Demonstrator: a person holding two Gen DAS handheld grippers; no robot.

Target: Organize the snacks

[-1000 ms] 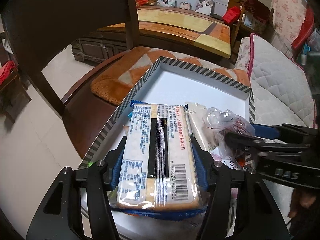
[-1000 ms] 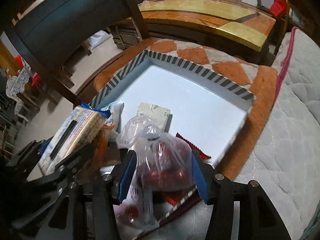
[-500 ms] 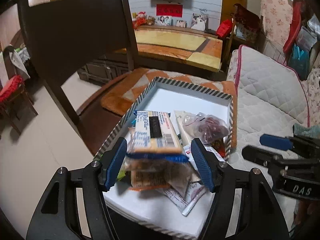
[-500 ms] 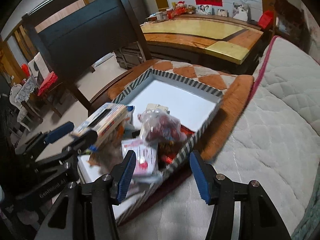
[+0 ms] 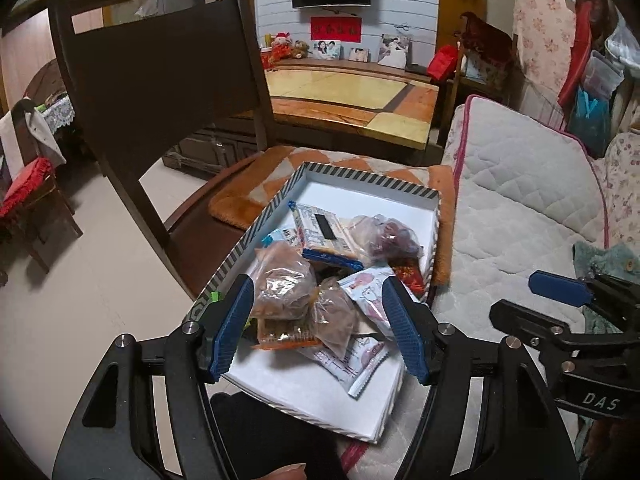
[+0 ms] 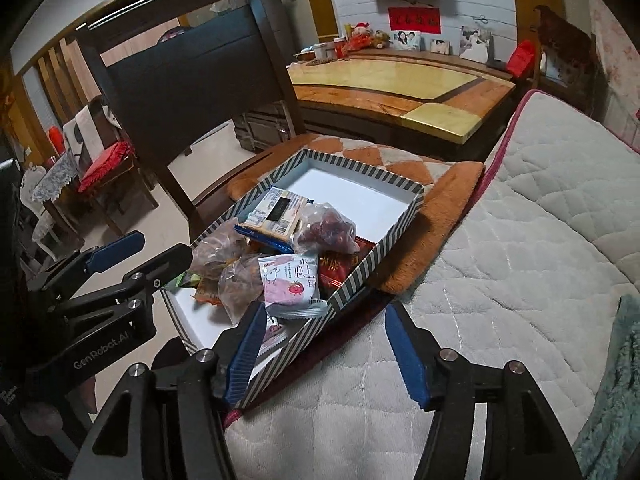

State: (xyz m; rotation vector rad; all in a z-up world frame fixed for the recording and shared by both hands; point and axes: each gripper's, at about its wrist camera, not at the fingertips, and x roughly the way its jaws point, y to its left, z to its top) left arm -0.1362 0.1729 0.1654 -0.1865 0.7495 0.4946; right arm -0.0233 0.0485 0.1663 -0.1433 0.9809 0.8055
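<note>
A white box with a striped rim (image 5: 362, 181) (image 6: 400, 220) sits on an orange cushion and holds a heap of snacks. A cracker pack (image 5: 322, 232) (image 6: 276, 212) and a clear bag of red dates (image 5: 390, 236) (image 6: 326, 228) lie on top. Nearer me are brown bags (image 5: 282, 284) and a pink-white packet (image 5: 364, 292) (image 6: 288, 280). My left gripper (image 5: 320, 320) (image 6: 148, 254) hovers open above the near snacks and holds nothing. My right gripper (image 6: 326, 354) (image 5: 532, 300) hangs over the box's near right corner, its jaws opening and empty.
A dark wooden chair back (image 5: 160, 68) rises left of the box. A quilted mattress (image 6: 520, 260) lies to the right, with a teal cloth (image 6: 612, 392) at its near edge. The orange cushion (image 6: 452, 208) lies under the box. A wooden table (image 5: 352, 96) stands behind.
The left gripper let go of the cracker pack and the right let go of the bag of dates. Both items now lie in the box. Both grippers drew back and up.
</note>
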